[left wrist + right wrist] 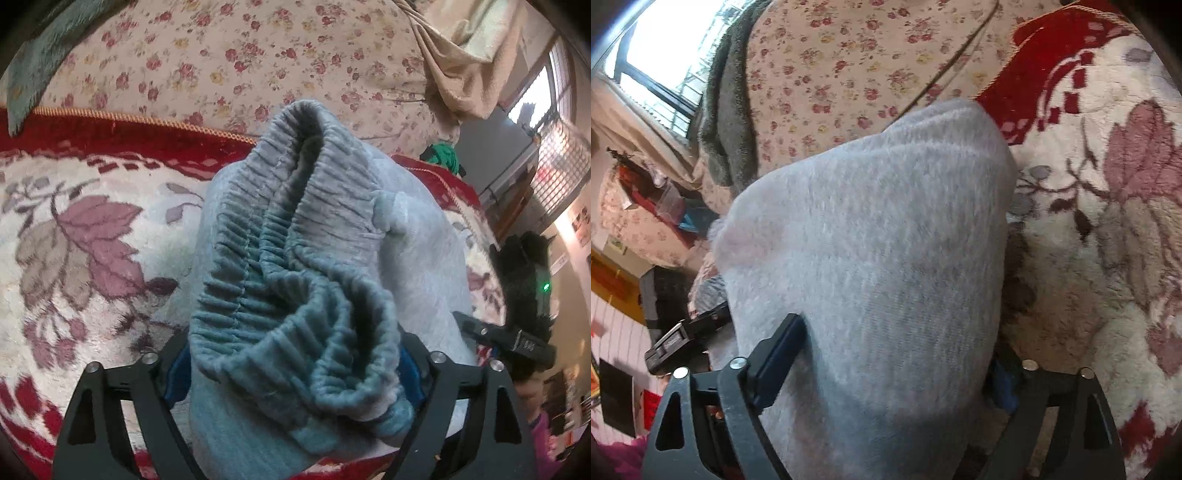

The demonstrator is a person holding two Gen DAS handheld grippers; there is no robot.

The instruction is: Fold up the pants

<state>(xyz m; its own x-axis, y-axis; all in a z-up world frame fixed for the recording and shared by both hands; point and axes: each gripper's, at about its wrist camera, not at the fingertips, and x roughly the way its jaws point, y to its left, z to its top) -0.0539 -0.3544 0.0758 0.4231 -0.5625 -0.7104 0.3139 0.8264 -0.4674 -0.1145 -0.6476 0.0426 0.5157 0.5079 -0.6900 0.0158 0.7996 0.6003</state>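
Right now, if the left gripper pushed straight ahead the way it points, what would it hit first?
The left gripper is already shut on the grey pants; their gathered waistband bunches right ahead of it. Past that fabric, probably the flowered blanket, though depth is hard to judge.

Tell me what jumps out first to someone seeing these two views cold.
The gray pants fill the middle of the left view, their ribbed elastic waistband bunched in the left claw. In the right view, plain gray fabric hangs in the right claw. Beneath both lies a red-and-cream floral blanket, with a rose-print sheet beyond.
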